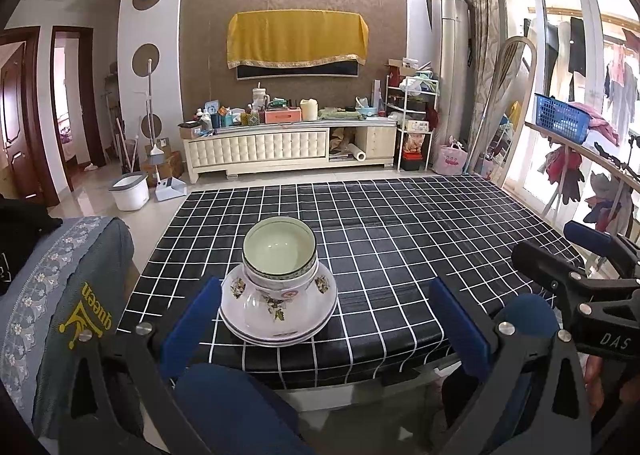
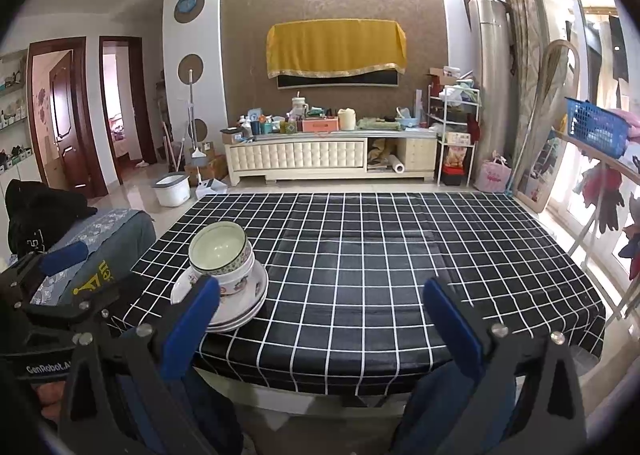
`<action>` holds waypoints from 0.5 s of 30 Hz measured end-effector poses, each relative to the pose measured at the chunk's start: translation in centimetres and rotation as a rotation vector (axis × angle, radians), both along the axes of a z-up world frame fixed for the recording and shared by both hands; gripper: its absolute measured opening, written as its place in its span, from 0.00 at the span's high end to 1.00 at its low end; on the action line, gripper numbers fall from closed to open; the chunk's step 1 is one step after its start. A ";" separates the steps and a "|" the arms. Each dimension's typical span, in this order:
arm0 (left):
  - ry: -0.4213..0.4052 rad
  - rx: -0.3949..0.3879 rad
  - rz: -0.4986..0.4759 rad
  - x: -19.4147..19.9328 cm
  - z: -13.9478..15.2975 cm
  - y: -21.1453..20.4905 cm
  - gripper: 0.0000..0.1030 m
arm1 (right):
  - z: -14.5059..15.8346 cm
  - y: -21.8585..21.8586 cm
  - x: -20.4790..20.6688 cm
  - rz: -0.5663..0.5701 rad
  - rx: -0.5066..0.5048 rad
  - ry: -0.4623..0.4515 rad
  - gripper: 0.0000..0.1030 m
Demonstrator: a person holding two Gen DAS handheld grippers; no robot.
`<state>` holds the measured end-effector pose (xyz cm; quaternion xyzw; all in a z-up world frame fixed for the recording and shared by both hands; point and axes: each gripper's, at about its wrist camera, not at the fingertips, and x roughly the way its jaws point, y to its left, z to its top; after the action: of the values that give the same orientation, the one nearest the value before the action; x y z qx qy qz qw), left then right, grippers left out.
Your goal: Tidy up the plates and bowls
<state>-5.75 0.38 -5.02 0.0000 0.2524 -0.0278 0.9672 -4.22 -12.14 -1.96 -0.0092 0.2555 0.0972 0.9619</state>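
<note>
A stack of dishes stands near the front left of the black checked table (image 1: pixel 400 239). White floral plates (image 1: pixel 236 315) lie at the bottom, with nested bowls (image 1: pixel 280 255) on top; the top bowl has a pale green inside. The stack also shows in the right wrist view, plates (image 2: pixel 256 295) under bowls (image 2: pixel 220 251). My left gripper (image 1: pixel 326 319) is open and empty, just in front of the stack, its left finger beside the plates. My right gripper (image 2: pixel 320 319) is open and empty over the table's front edge, to the right of the stack.
A chair with a grey embroidered cover (image 1: pixel 60 295) stands left of the table. A TV cabinet (image 1: pixel 288 143) with clutter lines the far wall. A drying rack with a blue basket (image 1: pixel 560 119) stands at the right. A white bucket (image 1: pixel 130 191) sits on the floor.
</note>
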 end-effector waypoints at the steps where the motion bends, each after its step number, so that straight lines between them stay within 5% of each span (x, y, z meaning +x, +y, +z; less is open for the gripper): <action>1: 0.000 0.000 -0.001 -0.1 0.0 0.0 0.00 | -0.1 0.0 0.0 0.000 0.000 0.002 0.00; 15: 0.012 -0.011 -0.002 -0.3 -0.3 0.0 0.00 | -0.3 0.1 0.0 0.001 -0.003 0.008 0.00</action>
<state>-6.02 0.37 -5.32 -0.0051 0.2578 -0.0299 0.9657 -4.20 -12.01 -2.23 -0.0105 0.2595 0.0973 0.9608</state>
